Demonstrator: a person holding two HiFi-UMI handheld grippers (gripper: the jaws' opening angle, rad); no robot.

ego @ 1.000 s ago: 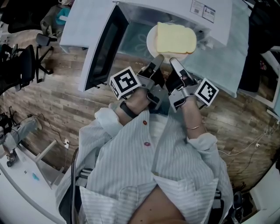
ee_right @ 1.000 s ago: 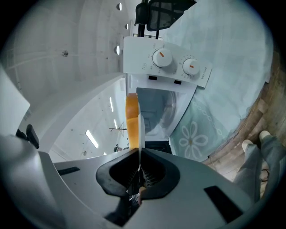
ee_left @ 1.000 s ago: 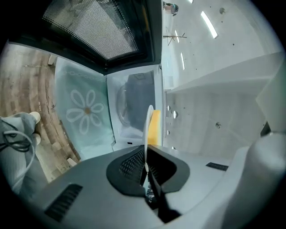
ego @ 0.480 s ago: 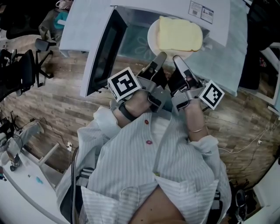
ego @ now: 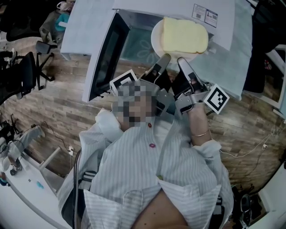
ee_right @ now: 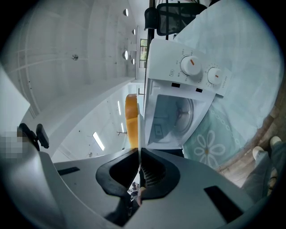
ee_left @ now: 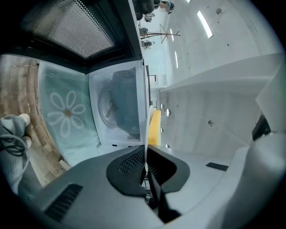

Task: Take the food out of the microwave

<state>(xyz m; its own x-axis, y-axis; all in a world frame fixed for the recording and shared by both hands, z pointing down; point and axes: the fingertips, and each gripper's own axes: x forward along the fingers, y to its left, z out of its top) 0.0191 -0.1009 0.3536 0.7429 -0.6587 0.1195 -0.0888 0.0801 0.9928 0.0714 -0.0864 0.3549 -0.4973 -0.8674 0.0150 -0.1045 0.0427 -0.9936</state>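
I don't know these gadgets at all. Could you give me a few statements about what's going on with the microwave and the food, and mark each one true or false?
1. The left claw and the right claw each pinch the rim of the white plate. True.
2. The microwave has its door shut. False: the door stands swung open to the left.
3. A slice of bread lies on the plate. True.
4. The plate rests on the turntable inside the microwave. False: the claws hold it in the air in front of the oven, and both gripper views show the cavity with nothing in it.
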